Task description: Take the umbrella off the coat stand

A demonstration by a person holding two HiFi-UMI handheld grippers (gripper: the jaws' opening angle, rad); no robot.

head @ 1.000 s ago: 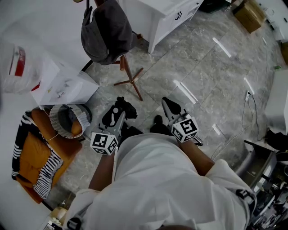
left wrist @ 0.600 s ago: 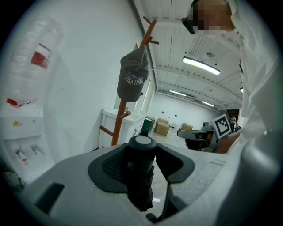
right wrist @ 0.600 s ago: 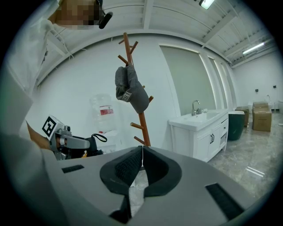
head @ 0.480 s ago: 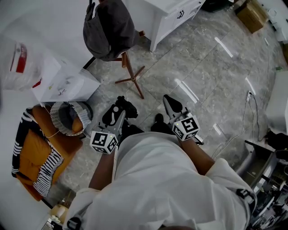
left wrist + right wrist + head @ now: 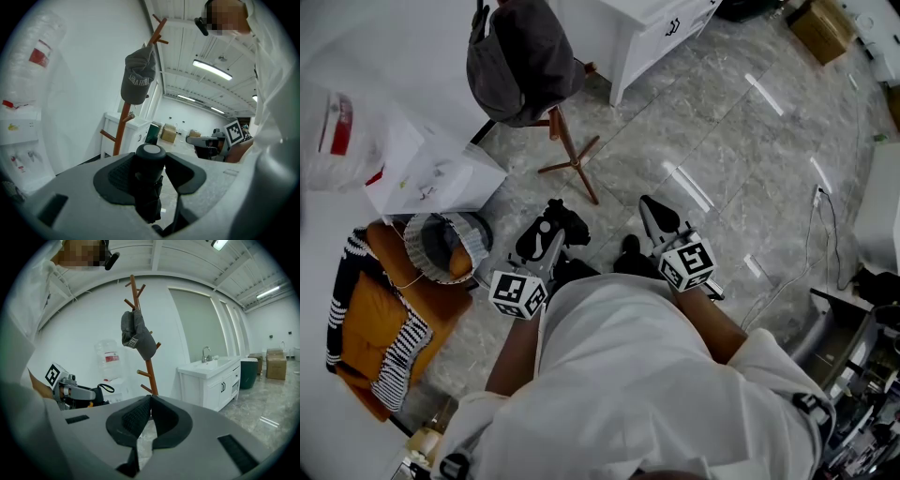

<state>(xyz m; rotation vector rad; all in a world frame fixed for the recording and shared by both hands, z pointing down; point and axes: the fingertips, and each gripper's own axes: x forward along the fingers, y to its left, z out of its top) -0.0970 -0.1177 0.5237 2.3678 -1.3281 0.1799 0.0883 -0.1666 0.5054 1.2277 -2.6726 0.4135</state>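
Left gripper (image 5: 551, 225) jaws clamp the black umbrella (image 5: 150, 161); right gripper (image 5: 150, 399) jaws closed, empty.

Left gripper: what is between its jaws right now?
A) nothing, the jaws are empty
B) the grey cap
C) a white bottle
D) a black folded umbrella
D: in the left gripper view, the left gripper has its pads closed on the black folded umbrella, handle end pointing away from the camera, while the grey cap hangs on the coat stand.
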